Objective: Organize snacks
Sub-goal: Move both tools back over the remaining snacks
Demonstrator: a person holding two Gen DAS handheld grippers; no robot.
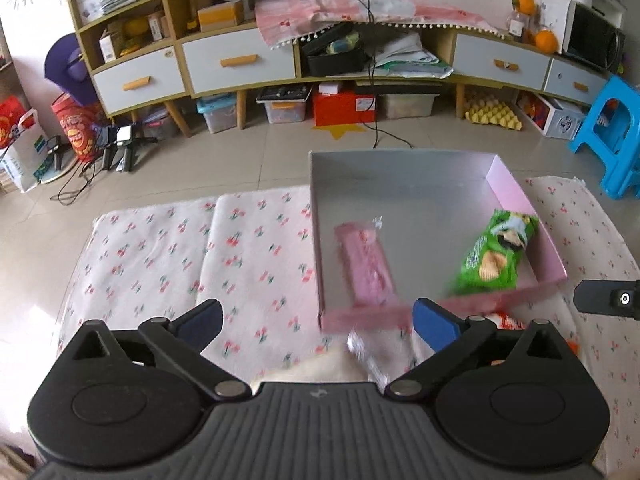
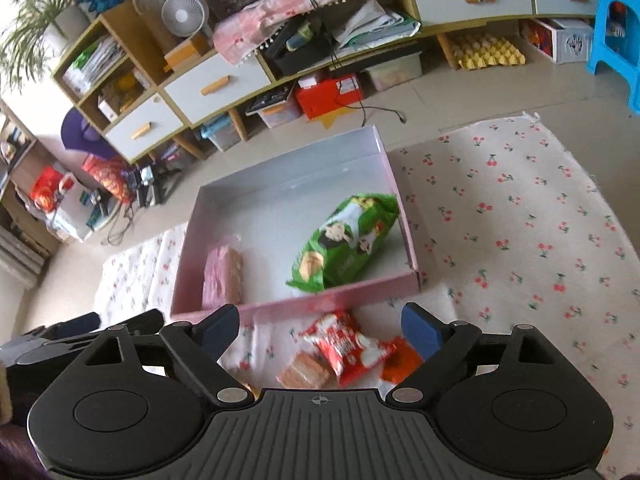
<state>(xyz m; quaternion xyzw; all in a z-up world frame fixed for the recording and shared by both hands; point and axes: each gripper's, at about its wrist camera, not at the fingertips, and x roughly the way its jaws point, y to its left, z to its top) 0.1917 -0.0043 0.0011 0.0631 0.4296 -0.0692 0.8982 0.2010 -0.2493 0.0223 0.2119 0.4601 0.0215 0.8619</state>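
A pink box [image 1: 520, 200] with a grey inside stands on the cherry-print cloth [image 1: 160, 256]. In it lie a pink wafer pack [image 1: 366, 266] and a green chips bag [image 1: 496, 256]. My left gripper [image 1: 318, 320] is open and empty, just in front of the box's near wall, above a silvery wrapper [image 1: 366, 358]. In the right wrist view the box [image 2: 296, 306], the wafer pack [image 2: 222, 276] and the green bag [image 2: 348, 240] show again. My right gripper [image 2: 320, 330] is open and empty above a red snack bag [image 2: 346, 344], a pale pink pack [image 2: 304, 374] and an orange pack [image 2: 400, 364].
A long cabinet [image 1: 240, 60] with drawers and storage boxes under it stands beyond the floor. A blue stool [image 1: 612, 136] is at the right. Cables [image 1: 374, 120] and bags [image 1: 76, 128] lie on the floor. My right gripper's side [image 1: 608, 300] shows at the left view's edge.
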